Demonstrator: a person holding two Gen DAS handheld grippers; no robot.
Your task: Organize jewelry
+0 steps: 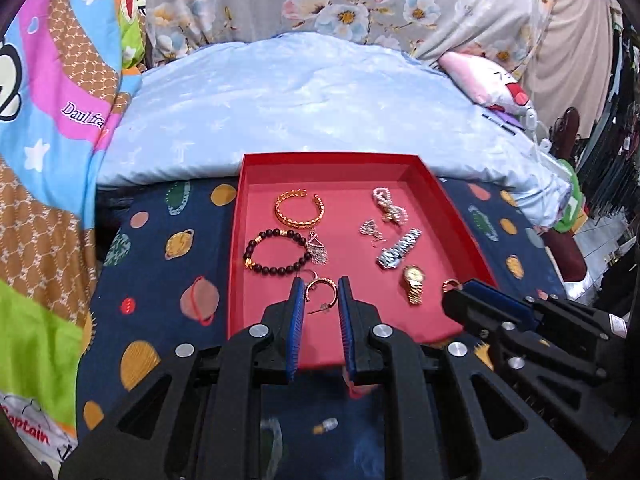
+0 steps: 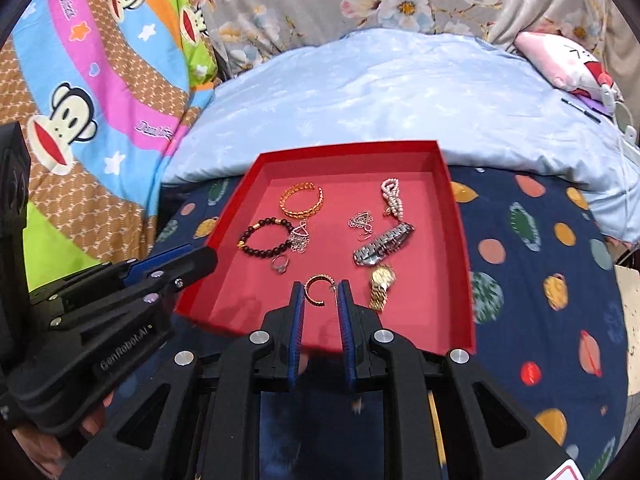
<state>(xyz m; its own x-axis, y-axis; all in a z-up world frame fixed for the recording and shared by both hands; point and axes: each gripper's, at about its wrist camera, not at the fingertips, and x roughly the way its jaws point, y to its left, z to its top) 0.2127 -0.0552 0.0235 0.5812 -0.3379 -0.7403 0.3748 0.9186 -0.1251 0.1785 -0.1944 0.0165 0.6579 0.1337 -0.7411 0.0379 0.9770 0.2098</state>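
Two grippers face the red tray (image 1: 452, 220), which lies on the navy planet-print bedsheet (image 1: 160, 280) of the bed. Your left gripper (image 1: 319, 286) has its blue-padded fingers (image 1: 297, 300) parted a moderate way; a gold hoop earring (image 1: 320, 290) lies in the gap between them on the tray floor, and you cannot tell whether either pad touches it. Your right gripper (image 2: 319, 288) is likewise open, fingers (image 2: 344, 300) apart, with a gold hoop earring (image 2: 316, 289) lying between them, not clamped.

Tray contents, right wrist view: gold chain bangle (image 2: 301, 200) far left; dark bead bracelet (image 2: 264, 241) nearer, touching a silver filigree earring (image 2: 300, 238); small ring (image 2: 280, 264) just beside the beads. Right half: pearl strand (image 2: 392, 198) far, second filigree earring (image 2: 361, 222) near the middle, silver watch band (image 2: 382, 246), gold watch (image 2: 381, 284) nearest.

Light blue quilt (image 1: 300, 100) lies beyond the tray; cartoon-print blanket (image 1: 48, 100) to the left.
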